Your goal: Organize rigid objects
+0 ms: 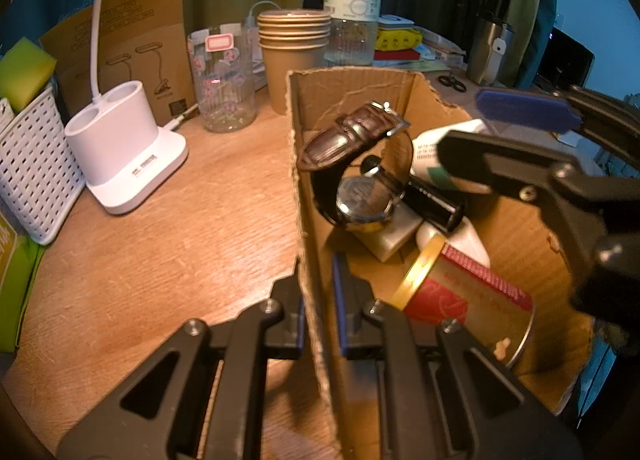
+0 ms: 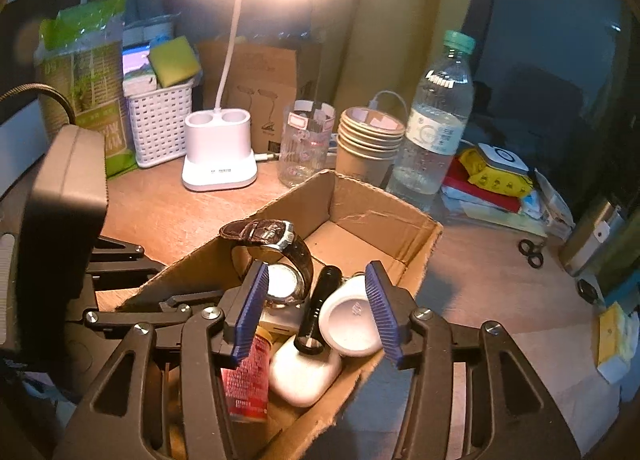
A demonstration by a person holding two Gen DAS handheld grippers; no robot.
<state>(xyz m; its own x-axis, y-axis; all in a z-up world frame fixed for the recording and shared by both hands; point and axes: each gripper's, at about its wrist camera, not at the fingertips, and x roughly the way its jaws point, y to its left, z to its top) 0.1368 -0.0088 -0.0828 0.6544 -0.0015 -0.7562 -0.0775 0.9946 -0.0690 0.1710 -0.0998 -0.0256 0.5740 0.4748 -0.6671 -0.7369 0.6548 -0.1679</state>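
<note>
An open cardboard box (image 1: 304,196) (image 2: 380,216) stands on the wooden desk. Inside lie a brown-strap wristwatch (image 1: 360,196) (image 2: 276,244), a black cylinder (image 1: 432,200) (image 2: 320,304), a red and gold can (image 1: 468,304) (image 2: 248,376) and white rounded items (image 2: 352,316). My left gripper (image 1: 320,320) is shut on the box's left wall near its front. My right gripper (image 2: 316,312) is open and empty over the box's contents; it also shows in the left wrist view (image 1: 496,132), above the box's right side.
A white lamp base (image 1: 124,152) (image 2: 220,152), white basket (image 1: 28,164) (image 2: 160,124), patterned glass (image 1: 224,76) (image 2: 304,140), stacked paper cups (image 1: 294,56) (image 2: 368,144) and water bottle (image 1: 352,0) (image 2: 432,120) stand behind the box. Scissors (image 2: 532,252) and stacked packets (image 2: 496,176) lie right.
</note>
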